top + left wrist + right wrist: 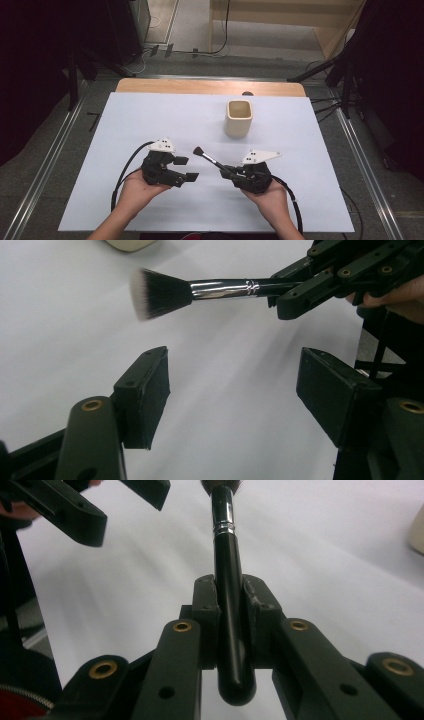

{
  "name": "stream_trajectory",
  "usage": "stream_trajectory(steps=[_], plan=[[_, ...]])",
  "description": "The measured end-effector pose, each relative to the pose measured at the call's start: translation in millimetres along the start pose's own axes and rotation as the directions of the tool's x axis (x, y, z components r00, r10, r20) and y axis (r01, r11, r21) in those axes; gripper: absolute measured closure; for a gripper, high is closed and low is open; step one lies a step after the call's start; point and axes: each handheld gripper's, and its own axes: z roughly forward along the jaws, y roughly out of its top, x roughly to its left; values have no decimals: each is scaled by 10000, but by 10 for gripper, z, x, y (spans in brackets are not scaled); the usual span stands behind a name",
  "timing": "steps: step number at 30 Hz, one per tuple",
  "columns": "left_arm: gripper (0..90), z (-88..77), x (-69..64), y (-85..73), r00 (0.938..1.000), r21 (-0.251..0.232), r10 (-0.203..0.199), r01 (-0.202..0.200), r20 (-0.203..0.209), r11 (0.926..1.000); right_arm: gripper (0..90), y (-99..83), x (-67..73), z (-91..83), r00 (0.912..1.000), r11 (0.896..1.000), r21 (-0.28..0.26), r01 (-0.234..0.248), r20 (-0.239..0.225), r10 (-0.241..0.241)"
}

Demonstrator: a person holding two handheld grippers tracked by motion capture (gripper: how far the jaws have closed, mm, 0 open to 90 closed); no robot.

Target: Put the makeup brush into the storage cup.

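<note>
A black makeup brush (pixel 207 156) with a dark bristle head points up and left across the white table top (pixel 150 115). My right gripper (pixel 227 171) is shut on its handle; in the right gripper view the handle (pixel 227 580) is pinched between both pads, with its rounded end sticking out behind them. My left gripper (pixel 186 168) stands open just left of the brush with nothing between its pads (pixel 145 390). In the left gripper view the bristles (pixel 160 292) hover beyond the open jaws, apart from them, and the right gripper (pixel 300 290) holds the handle at the upper right.
A cream square cup (pixel 238 120) stands upright and open behind the brush, toward the table's far side; its edge shows in the right gripper view (pixel 417 527). Cables trail from both grippers toward the near edge. Dark stands and metal rails flank the table.
</note>
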Motion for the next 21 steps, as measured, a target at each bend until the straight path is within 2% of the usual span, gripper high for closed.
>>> stream_trajectory(steps=[4, 8, 12, 18, 21], plan=[[314, 5, -8, -5, 9999, -15, -101, 101, 66, 9999, 798, -16, 64, 62, 9995, 9992, -257, -292, 142, 295], [306, 10, 6, -11, 9990, -107, -410, 412, 205, 9991, 798, -47, 121, 97, 9978, 9968, -520, -600, 256, 613], [312, 10, 10, -10, 9988, -151, -443, 447, 225, 9989, 798, -84, 161, 95, 9953, 9918, -864, -936, 154, 953], [293, 29, 17, -20, 9971, -178, -698, 703, 295, 9974, 798, -208, 232, 106, 9940, 9872, -1264, -972, 378, 1027], [288, 42, 12, -17, 9964, -177, -801, 806, 293, 9966, 797, -264, 260, 111, 9918, 9800, -1631, -1144, 379, 1221]])
